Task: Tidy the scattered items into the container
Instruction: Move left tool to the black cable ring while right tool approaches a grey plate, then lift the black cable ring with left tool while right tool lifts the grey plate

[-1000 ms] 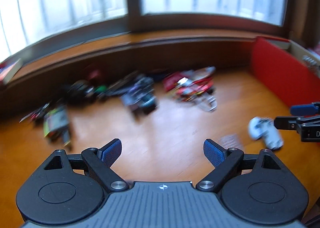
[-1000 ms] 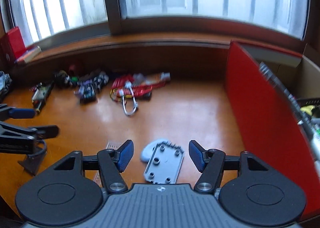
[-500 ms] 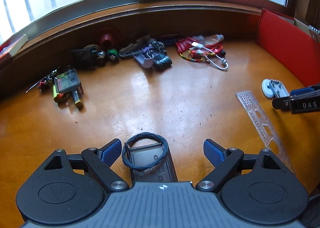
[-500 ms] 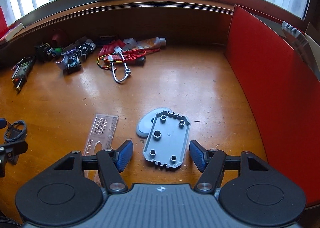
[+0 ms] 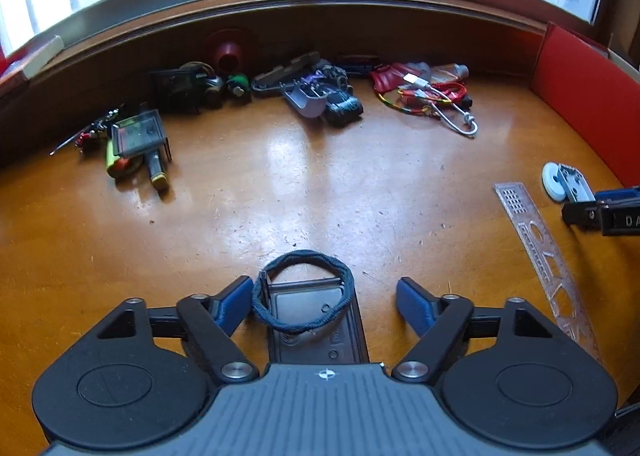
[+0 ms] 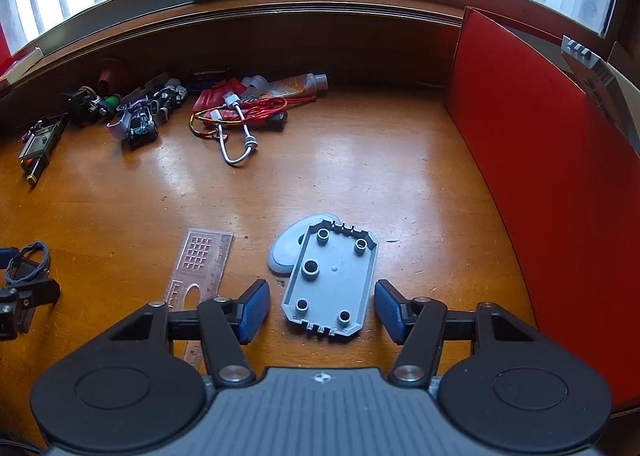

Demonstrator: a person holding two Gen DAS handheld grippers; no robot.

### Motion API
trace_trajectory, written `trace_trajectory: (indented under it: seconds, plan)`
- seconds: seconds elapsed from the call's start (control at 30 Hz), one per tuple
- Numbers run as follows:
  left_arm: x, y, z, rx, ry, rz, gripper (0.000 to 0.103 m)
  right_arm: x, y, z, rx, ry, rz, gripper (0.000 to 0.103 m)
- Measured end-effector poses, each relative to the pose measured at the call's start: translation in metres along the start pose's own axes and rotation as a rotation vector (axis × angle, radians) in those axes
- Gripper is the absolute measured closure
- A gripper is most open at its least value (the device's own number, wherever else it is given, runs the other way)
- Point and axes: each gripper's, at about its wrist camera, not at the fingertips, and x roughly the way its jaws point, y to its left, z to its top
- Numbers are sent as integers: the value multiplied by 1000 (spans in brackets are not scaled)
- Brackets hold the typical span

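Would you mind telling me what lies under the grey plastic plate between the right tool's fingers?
A pale oval disc sticks out from under the grey plastic plate at its far left corner; how far it extends underneath is hidden.

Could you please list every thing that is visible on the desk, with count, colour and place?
grey plate: 1, grey, between right tool pads
oval piece: 1, pale grey, partly under plate
ruler: 1, clear, left of plate
hair band: 1, dark blue, on black tray
black tray: 1, between left tool pads
cables: bundle, red and white, far edge
small parts: pile, mixed, far left
container: 1, red wall, right
left tool: jaws closing, not gripping
right tool: jaws closing, not gripping
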Motion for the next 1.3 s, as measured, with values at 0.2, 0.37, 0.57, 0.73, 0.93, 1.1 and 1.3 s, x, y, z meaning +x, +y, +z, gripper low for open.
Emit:
trace_trajectory:
  seconds: [0.2, 0.37, 0.57, 0.73, 0.93, 1.1, 1.3]
  plan:
    - [-5, 7, 4, -44, -24, -6, 51, -1, -1, 1, -1, -8, 3, 52]
    - [-13, 8, 10, -55, -57, -8, 54, -3, -1, 1, 5, -19, 6, 54]
    - [-22, 5, 17, -46, -97, -20, 54, -10, -1, 2, 11, -48, 11, 54]
    - [-22, 0, 21, -37, -111, -29, 54, -15, -4, 3, 28, -70, 18, 54]
    - [-25, -11, 32, 3, -148, -52, 55, -28, -11, 7, 49, -112, 31, 55]
    - [-28, -27, 44, 40, -189, -81, 55, -40, -13, 12, 51, -151, 32, 57]
    - [-29, -46, 56, 95, -221, -114, 55, -51, -18, 13, 63, -177, 25, 57]
